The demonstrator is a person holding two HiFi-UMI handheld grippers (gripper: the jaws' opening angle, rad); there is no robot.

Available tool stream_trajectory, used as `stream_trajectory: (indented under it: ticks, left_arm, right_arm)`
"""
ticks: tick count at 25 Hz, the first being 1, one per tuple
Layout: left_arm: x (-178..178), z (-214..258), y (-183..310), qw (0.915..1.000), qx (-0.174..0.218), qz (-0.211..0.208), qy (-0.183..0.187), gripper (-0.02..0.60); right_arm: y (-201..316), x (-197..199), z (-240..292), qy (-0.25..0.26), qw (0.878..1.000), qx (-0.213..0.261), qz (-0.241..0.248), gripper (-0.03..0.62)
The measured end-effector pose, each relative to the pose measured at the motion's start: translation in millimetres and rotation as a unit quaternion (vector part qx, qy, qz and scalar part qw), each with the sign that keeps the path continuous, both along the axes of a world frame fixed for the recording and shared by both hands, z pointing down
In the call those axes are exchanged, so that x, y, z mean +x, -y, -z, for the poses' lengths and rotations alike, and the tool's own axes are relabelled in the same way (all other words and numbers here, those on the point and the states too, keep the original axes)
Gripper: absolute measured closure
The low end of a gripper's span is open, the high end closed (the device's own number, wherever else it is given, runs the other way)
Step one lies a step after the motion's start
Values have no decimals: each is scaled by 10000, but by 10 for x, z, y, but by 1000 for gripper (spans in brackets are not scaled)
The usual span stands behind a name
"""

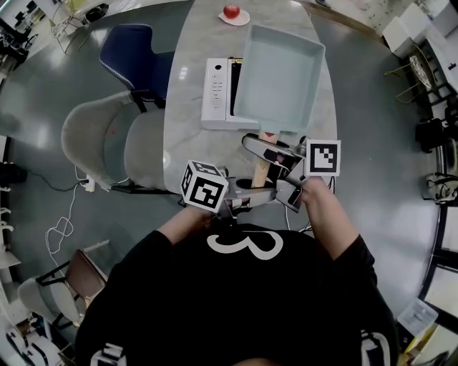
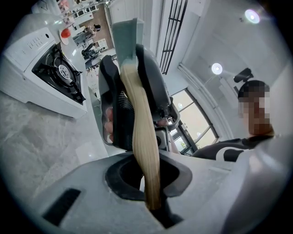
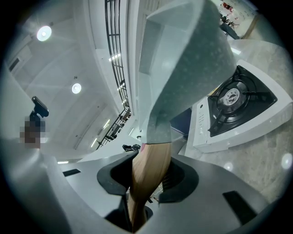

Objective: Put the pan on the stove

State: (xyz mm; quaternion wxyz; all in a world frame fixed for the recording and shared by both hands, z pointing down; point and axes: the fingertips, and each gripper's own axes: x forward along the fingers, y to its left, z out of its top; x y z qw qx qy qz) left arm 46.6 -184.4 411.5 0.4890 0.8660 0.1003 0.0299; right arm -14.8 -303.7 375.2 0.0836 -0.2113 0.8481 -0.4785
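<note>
A square grey-blue pan [image 1: 279,75] with a wooden handle [image 1: 262,170] hangs tilted in the air over the white gas stove [image 1: 216,91] on the marble table. Both grippers grip the handle. My right gripper [image 1: 266,149] is shut on it nearer the pan, and my left gripper [image 1: 252,199] is shut on its end. In the left gripper view the handle [image 2: 144,137] runs up from between the pads, with the stove [image 2: 55,68] at the left. In the right gripper view the handle [image 3: 149,176] leads up to the pan [image 3: 183,68], above the burner [image 3: 236,98].
A red thing on a small white plate [image 1: 233,14] sits at the table's far end. A blue chair [image 1: 132,50] and two grey chairs [image 1: 107,139] stand left of the table [image 1: 187,143]. Cables lie on the floor at the left.
</note>
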Motion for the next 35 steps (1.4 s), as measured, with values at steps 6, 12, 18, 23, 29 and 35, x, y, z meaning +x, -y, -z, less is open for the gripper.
stream_trajectory:
  ticks: [6, 12, 18, 23, 29, 35]
  left_arm:
    - [23, -139, 473, 9996, -239, -119, -95, 551]
    - [27, -273, 650, 9982, -548, -215, -96, 549]
    - [35, -396, 825, 9962, -834, -211, -137, 551]
    - [52, -501, 942, 9931, -1131, -271, -161, 551]
    - [91, -573, 982, 9901, -1374, -232, -164, 551]
    - [208, -652, 1010, 9884, -1513, 18, -100, 551]
  right_arm:
    - [506, 53, -213, -50, 9997, -227, -104, 473]
    - [707, 90, -434, -74, 9984, -528, -191, 473]
    - [884, 99, -649, -131, 9960, -864, -201, 473]
    - [1014, 111, -828, -182, 9934, -1117, -180, 473]
    - [1047, 138, -968, -167, 9902, -1380, -127, 473]
    - [1050, 200, -1075, -116, 9887, -1487, 128, 473]
